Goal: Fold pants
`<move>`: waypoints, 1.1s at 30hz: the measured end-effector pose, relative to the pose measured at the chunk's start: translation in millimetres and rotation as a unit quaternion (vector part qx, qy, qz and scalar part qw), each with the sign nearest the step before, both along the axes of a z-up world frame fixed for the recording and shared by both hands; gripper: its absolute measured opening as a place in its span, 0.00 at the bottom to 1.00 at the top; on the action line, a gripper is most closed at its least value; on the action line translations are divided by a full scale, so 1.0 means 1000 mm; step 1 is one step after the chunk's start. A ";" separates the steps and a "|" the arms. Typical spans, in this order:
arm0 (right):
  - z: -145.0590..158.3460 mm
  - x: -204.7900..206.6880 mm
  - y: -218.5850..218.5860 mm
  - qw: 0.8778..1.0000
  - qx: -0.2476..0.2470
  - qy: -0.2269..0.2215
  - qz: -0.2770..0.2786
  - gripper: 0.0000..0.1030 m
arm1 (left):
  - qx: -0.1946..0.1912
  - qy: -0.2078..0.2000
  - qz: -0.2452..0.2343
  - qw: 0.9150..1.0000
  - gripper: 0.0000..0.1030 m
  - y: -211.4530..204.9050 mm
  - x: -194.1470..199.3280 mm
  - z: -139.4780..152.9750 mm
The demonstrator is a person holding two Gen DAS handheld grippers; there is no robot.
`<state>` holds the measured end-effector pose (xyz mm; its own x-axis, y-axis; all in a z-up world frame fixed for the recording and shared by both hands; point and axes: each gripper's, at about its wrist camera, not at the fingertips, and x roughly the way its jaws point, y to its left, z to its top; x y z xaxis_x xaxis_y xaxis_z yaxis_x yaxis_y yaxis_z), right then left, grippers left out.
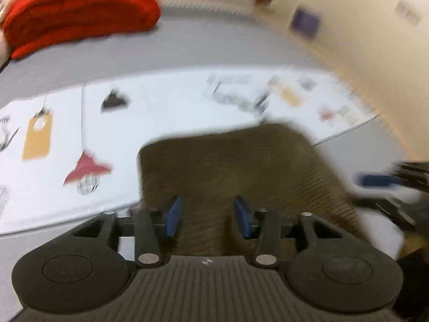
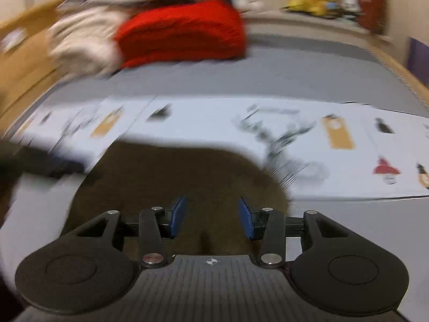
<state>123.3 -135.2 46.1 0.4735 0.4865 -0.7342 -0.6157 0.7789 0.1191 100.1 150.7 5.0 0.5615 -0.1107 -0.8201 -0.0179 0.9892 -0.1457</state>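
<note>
Brown ribbed pants [image 1: 241,171] lie folded on a white printed sheet [image 1: 150,123], filling the lower centre of both blurred wrist views. The left gripper [image 1: 207,216] hangs over the cloth at the bottom of its frame, blue pads [image 1: 173,216] standing partly apart with cloth visible in the gap; neither pad visibly presses on it. The right gripper [image 2: 211,216] sits the same way above the pants [image 2: 174,177], its blue pads [image 2: 178,214] set somewhat wider and gripping nothing I can make out. At the right edge of the left view, a blurred dark shape with a blue tip reaches in. Beyond the sheet [image 2: 219,123] stretches a grey bed surface [image 1: 187,43]. A red folded blanket [image 1: 80,13] rests at the upper left of the left view, and cream bedding [image 2: 80,45] lies beside the blanket [image 2: 185,32] in the right view.
</note>
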 end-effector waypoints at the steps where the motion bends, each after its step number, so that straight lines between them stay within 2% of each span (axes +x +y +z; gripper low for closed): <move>1: -0.004 -0.013 -0.002 1.000 -0.010 0.009 0.020 0.44 | 0.033 0.030 0.014 0.999 0.22 -0.001 0.004 -0.012; 2: -0.010 -0.025 -0.003 0.999 -0.024 0.019 0.039 0.44 | 0.052 0.038 0.022 0.998 0.22 0.000 0.006 -0.016; 4: -0.031 -0.048 -0.001 0.992 -0.085 0.033 0.084 0.44 | 0.050 0.041 0.035 0.997 0.22 -0.001 0.008 -0.016; 6: -0.051 -0.065 0.004 0.982 -0.147 0.017 0.120 0.44 | 0.060 0.039 0.041 0.997 0.22 -0.004 0.008 -0.016; 7: -0.053 -0.070 0.006 0.980 -0.152 0.006 0.126 0.44 | 0.064 0.035 0.042 0.996 0.22 -0.005 0.007 -0.016; 12: -0.050 -0.070 0.003 0.982 -0.139 0.012 0.127 0.42 | 0.056 0.028 0.045 0.997 0.22 -0.006 -0.001 -0.012; 13: -0.047 -0.069 0.002 0.983 -0.135 0.012 0.125 0.40 | 0.048 0.030 0.043 0.997 0.25 -0.005 0.000 -0.010; 16: -0.026 -0.066 -0.006 0.991 -0.085 0.000 0.102 0.38 | 0.015 0.038 0.053 0.998 0.33 0.003 0.000 -0.004; 18: -0.018 -0.066 -0.010 0.995 -0.062 -0.007 0.080 0.38 | 0.002 0.034 0.056 0.998 0.33 0.006 -0.007 0.005; 19: -0.019 -0.066 -0.010 0.995 -0.066 -0.006 0.077 0.39 | -0.006 0.032 0.050 0.998 0.33 0.008 -0.010 0.006; 20: -0.024 -0.066 -0.008 0.993 -0.082 -0.001 0.084 0.40 | -0.006 0.047 0.043 0.998 0.34 0.008 -0.011 0.001; 21: -0.035 -0.067 -0.003 0.989 -0.113 0.011 0.097 0.41 | 0.006 0.066 0.038 0.997 0.34 0.007 -0.012 -0.005; 22: -0.046 -0.070 0.002 0.983 -0.142 0.017 0.112 0.41 | 0.036 0.086 0.032 0.995 0.50 0.004 -0.013 -0.016; 23: -0.052 -0.074 0.005 0.980 -0.156 0.008 0.123 0.42 | 0.056 0.090 0.032 0.994 0.57 0.003 -0.016 -0.022; 26: -0.045 -0.073 0.010 0.981 -0.157 0.009 0.115 0.43 | 0.051 0.077 0.050 0.994 0.58 0.004 -0.022 -0.012; 28: -0.037 -0.071 0.006 0.985 -0.145 0.012 0.087 0.44 | 0.075 0.050 0.061 0.994 0.59 -0.001 -0.032 0.004; 29: -0.031 -0.071 0.003 0.988 -0.139 0.010 0.068 0.46 | 0.082 0.039 0.062 0.994 0.60 -0.003 -0.037 0.012; 31: -0.015 -0.072 -0.002 0.993 -0.114 0.000 0.030 0.57 | 0.080 0.024 0.075 0.994 0.76 -0.004 -0.048 0.033; 33: 0.005 -0.079 -0.012 0.997 -0.076 -0.013 -0.007 0.74 | 0.088 0.005 0.104 0.991 0.83 -0.006 -0.063 0.058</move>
